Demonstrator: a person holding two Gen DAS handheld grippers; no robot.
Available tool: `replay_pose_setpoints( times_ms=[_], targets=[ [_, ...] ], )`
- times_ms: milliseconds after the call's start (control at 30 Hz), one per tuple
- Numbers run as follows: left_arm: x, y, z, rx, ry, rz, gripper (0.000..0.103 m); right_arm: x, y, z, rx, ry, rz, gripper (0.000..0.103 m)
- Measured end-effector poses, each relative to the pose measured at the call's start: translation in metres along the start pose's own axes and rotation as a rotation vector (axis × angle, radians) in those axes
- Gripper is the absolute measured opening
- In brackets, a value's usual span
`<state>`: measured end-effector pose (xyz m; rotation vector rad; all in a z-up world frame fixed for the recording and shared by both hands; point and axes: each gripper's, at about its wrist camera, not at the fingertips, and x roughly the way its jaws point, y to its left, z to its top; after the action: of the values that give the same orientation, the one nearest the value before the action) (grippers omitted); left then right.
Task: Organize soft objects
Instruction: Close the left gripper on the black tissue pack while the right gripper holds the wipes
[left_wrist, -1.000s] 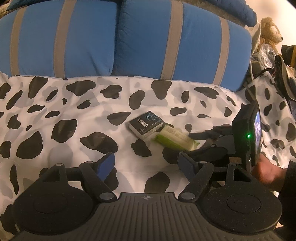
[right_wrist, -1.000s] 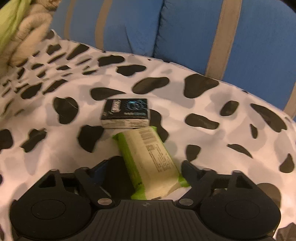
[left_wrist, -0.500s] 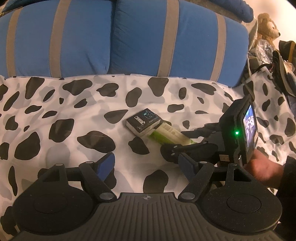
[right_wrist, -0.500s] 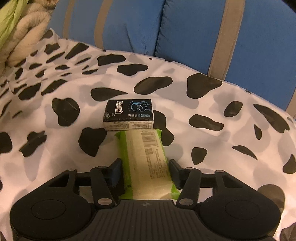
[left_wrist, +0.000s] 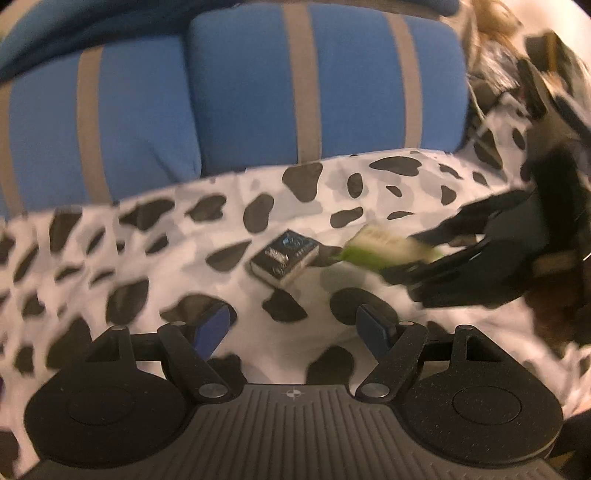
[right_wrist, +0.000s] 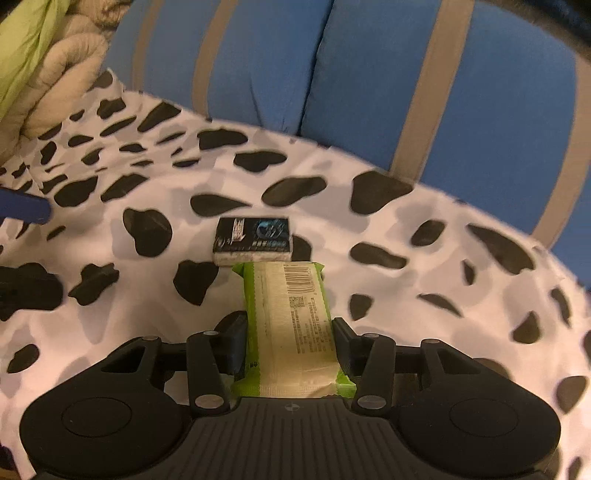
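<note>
- Your right claw (right_wrist: 290, 350) is clamped on the green-edged tissue pack (right_wrist: 291, 317), one pad on each long side near its rear end, so most of the pack sticks out ahead of the pads.
- The log has the pads finishing their squeeze; the pack is soft, so stop as soon as it holds, because more pressure will only buckle the wrapper.
- In the left wrist view the pack looks raised off the cow-print cover (right_wrist: 369, 258) with its free end dipping, so judge the grip as rear-heavy and carry it slowly.
- Just ahead of the pack's far end lies the dark tissue pack (right_wrist: 253, 240), almost touching it. Lift straight up before you travel, or the drooping end may drag that pack along.
- Keep the pack's long axis in line with the pads; a sideways swing could twist it out of so short a hold.
- Your left claw (left_wrist: 295, 325) hangs released with nothing between its pads, off to the left of the right one, with the dark pack ahead of it. It is well placed to take that pack next, but keep it clear until the right claw passes.
- Beyond both packs rise the blue cushions (right_wrist: 406, 92); I cannot tell from here where the packs are meant to go.
</note>
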<state>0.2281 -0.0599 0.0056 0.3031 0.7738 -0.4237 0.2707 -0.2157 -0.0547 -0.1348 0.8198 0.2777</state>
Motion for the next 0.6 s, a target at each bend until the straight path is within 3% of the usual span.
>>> replay_pose_setpoints(
  times_ms=[100,333,600],
  targets=[
    [0.007,-0.005,0.001,0.062,-0.029,0.022,0.075,-0.021,-0.006,-0.001,0.018,-0.011,-0.008,0.050],
    [0.031,-0.005,0.005,0.105,-0.075,-0.014,0.075,-0.070,-0.023,-0.014,0.111,-0.007,-0.044,0.050],
    [0.074,0.002,0.004,0.136,-0.044,-0.033,0.075,-0.119,-0.025,-0.042,0.139,0.006,-0.068,0.050]
  ],
)
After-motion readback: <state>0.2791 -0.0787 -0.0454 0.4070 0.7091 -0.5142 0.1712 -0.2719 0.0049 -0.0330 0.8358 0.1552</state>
